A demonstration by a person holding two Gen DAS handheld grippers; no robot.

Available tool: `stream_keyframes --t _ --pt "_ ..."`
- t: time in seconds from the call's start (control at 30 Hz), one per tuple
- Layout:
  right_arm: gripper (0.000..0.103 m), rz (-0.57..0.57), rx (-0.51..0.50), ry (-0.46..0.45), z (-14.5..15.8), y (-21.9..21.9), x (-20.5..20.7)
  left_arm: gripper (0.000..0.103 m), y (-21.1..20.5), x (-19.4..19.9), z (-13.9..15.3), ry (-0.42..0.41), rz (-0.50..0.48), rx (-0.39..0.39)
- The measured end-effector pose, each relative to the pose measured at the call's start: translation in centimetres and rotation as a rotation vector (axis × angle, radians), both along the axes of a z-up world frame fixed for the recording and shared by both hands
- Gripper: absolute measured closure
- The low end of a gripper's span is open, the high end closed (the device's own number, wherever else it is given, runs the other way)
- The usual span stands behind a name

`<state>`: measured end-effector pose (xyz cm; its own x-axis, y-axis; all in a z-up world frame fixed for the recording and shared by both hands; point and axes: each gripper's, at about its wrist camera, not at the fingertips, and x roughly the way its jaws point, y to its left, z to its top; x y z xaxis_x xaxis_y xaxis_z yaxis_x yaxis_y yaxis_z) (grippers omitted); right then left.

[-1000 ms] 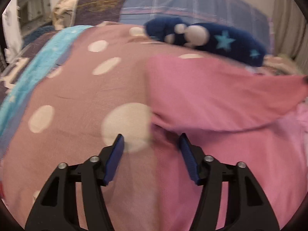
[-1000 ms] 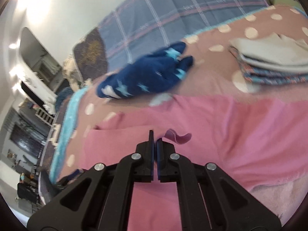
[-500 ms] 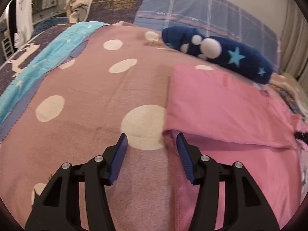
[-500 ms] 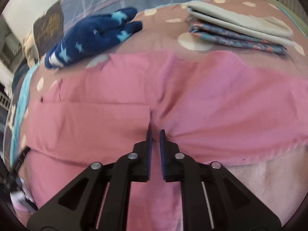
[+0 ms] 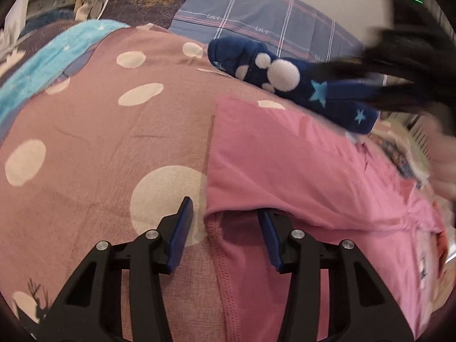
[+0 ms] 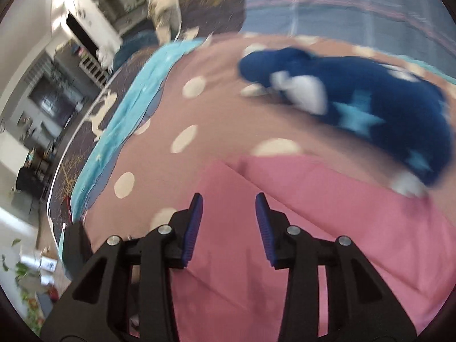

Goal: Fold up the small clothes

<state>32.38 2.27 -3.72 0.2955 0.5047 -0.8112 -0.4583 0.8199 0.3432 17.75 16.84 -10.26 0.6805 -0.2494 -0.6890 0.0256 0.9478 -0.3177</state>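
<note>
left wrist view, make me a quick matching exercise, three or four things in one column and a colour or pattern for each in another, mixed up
Things:
1. garment partly folded in front of the left gripper
2. soft toy lying beyond the garment
3. blanket under the garment
4. pillow at the far end of the bed

Colours or patterns:
A. dusty brown-pink with pale round spots
B. plain pink
C. grey-blue check with thin pink and white lines
D. dark blue with light blue stars and white patches

Pairs: 1-B, 2-D, 3-A, 4-C
</note>
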Motion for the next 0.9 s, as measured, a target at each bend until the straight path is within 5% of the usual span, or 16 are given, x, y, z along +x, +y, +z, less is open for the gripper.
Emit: stream_keyframes --t 0.17,0.3,0.33,0.37,0.4,0.43,0.53,0.57,0.7,0.77,0.9 --pt "0.059 0.085 -0.179 0.064 -3.3 8.4 3.9 0.057 0.6 0.0 -0.2 -0.007 0.0 -0.062" --pt "0.058 0.101 -0.328 0.058 -6.0 11.1 4.9 0.073 0.5 0.0 -0.2 -0.017 -0.032 -0.082" --pt "0.071 0.127 -0.373 0.058 -6.7 12.0 4.9 0.083 0.6 0.0 -0.3 -0.017 -0.035 -0.092" --pt "0.098 0.151 -0.413 0.05 -7.0 12.5 4.7 0.09 0.7 0.0 -0.3 -0.016 -0.033 -0.098" --pt "0.099 0.166 -0.435 0.033 -7.1 12.9 4.4 0.095 1.0 -0.1 -0.3 -0.016 -0.025 -0.11" --pt "0.099 0.195 -0.408 -0.009 -6.4 13.2 3.8 0.096 1.2 -0.2 -0.3 -0.021 -0.019 -0.121" --pt "0.099 0.26 -0.078 -0.083 -3.2 12.1 2.4 0.096 1.4 -0.7 0.0 -0.036 0.026 -0.1" --pt "0.099 0.252 -0.041 -0.105 -3.0 11.8 2.4 0.096 1.4 -0.8 0.1 -0.036 0.038 -0.086" --pt "0.085 0.129 -0.163 -0.068 -5.7 10.7 4.0 0.095 1.5 -0.6 -0.3 -0.005 0.052 -0.086" --pt "0.072 0.038 -0.134 -0.073 -5.1 8.5 4.3 0.094 1.9 -0.7 -0.4 0.001 0.059 -0.106" --pt "0.07 -0.039 -0.055 -0.088 -2.2 2.4 2.5 0.094 2.4 -1.0 -0.4 0.007 0.079 -0.101"
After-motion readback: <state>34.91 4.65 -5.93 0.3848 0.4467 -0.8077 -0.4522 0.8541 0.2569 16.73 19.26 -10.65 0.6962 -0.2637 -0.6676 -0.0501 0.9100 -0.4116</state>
